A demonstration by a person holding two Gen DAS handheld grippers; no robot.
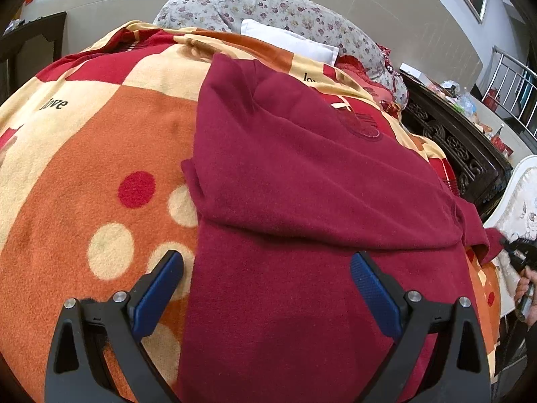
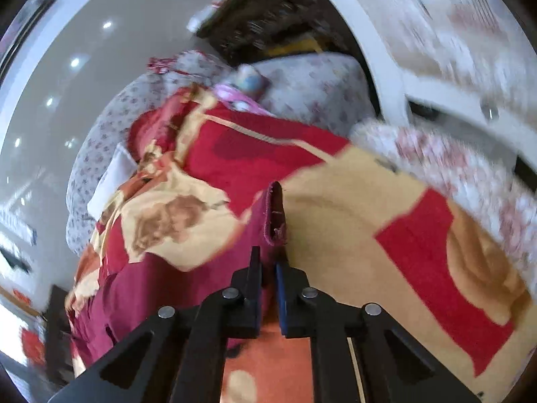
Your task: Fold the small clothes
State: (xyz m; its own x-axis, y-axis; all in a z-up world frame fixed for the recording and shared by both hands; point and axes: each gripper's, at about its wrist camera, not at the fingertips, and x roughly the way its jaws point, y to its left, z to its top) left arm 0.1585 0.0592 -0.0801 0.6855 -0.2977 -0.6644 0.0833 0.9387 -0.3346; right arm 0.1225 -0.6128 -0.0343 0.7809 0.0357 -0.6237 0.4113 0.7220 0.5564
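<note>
The maroon garment [image 1: 302, 174] lies partly folded on the patterned blanket [image 1: 84, 168]. The left gripper [image 1: 266, 268] is spread above its lower edge. The right gripper [image 2: 268, 262] pinches its hem [image 2: 275, 215].

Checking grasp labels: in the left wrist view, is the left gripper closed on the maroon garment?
No: the left gripper stands wide open, with the maroon garment lying flat between its fingers.

Left gripper [image 1: 266, 263] agape, right gripper [image 2: 268, 262] clamped
</note>
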